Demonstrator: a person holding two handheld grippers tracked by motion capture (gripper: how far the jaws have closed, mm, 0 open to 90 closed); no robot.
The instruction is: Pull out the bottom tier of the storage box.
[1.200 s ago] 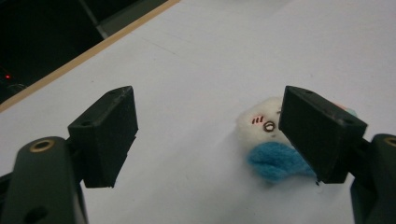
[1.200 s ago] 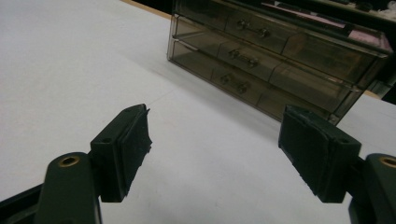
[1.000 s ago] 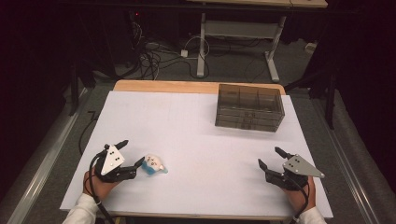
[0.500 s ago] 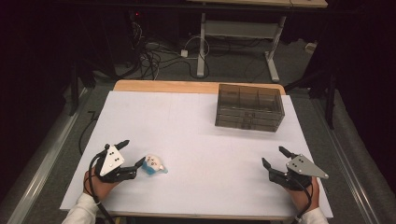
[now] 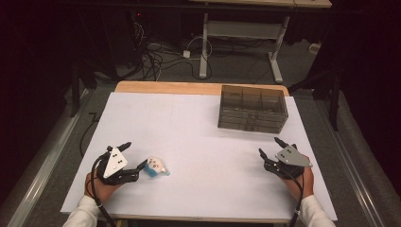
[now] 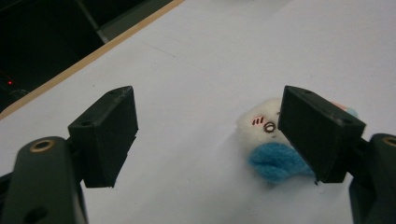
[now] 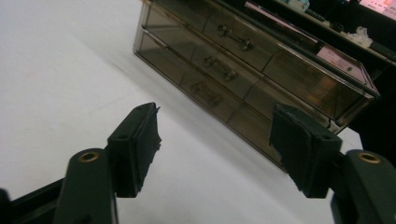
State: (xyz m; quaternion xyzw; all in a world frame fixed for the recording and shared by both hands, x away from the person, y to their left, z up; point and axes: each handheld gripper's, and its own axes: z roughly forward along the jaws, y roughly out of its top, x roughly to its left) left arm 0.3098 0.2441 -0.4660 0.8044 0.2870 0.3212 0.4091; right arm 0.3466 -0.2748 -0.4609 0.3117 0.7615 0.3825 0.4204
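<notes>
A small white plush toy (image 5: pixel 156 166) with a blue patch lies on the white table (image 5: pixel 198 127) at the front left. My left gripper (image 5: pixel 135 154) stands open just left of it. In the left gripper view the toy (image 6: pixel 264 140) sits by the right jaw, partly behind it, and no pad presses on it; the left gripper (image 6: pixel 210 135) has a wide gap. My right gripper (image 5: pixel 268 145) is open at the front right, pointing toward a smoky clear drawer box (image 5: pixel 253 109). Its jaws have just been closing a little with nothing between them (image 7: pixel 215 140).
The drawer box (image 7: pixel 252 70) has three drawers with small knobs, all pushed in, and stands at the table's far right. A wooden strip (image 5: pixel 189 87) edges the table's far side. Cables and desk legs lie on the dark floor beyond.
My right gripper has shifted a little forward and left, toward the drawer box, and its jaws stand slightly narrower. The left gripper and the toy have not moved.
</notes>
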